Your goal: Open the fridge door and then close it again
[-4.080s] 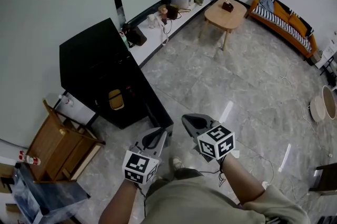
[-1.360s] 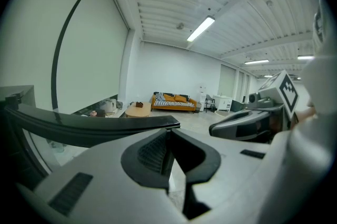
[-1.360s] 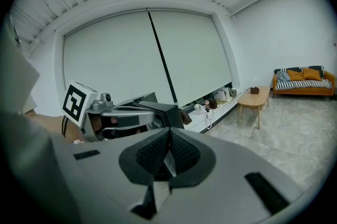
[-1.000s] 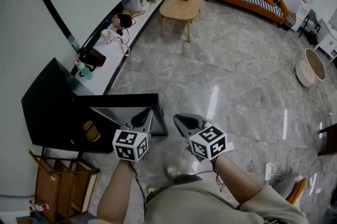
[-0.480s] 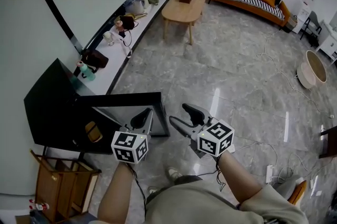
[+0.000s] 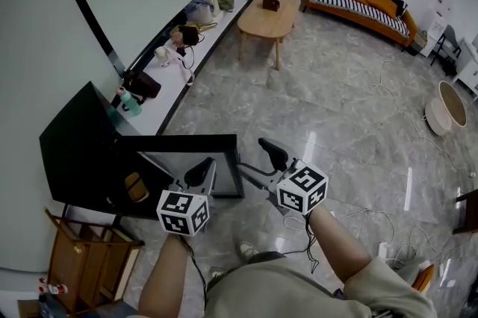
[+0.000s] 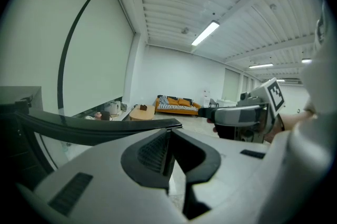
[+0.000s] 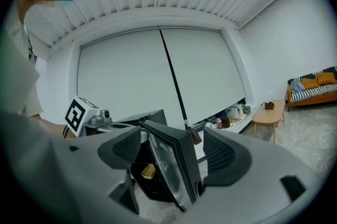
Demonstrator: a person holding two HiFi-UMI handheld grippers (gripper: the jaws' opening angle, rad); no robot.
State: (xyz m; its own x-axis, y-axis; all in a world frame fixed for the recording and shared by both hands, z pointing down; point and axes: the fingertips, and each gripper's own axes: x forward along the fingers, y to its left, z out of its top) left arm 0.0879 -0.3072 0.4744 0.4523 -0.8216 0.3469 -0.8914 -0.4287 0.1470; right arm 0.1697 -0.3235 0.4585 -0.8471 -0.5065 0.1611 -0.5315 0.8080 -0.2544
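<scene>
Two grippers sit by the free edge of the open door (image 6: 187,143) of the black fridge (image 6: 78,148) at 9 o'clock in the head view: left gripper (image 6: 203,173) clenched empty at the door's 6 o'clock, right gripper (image 6: 260,162) at its 3 o'clock, released, jaws just opening wide, door edge between them, not gripped.

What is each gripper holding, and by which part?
Nothing. The right gripper has just opened its jaws around the fridge door, at its edge; the left gripper is shut, empty.

No words, numbers or brand names are showing legibly anywhere. The left gripper (image 6: 203,167) and right gripper (image 6: 252,154) are displaying only black-and-white square markers (image 6: 179,210), not text.
</scene>
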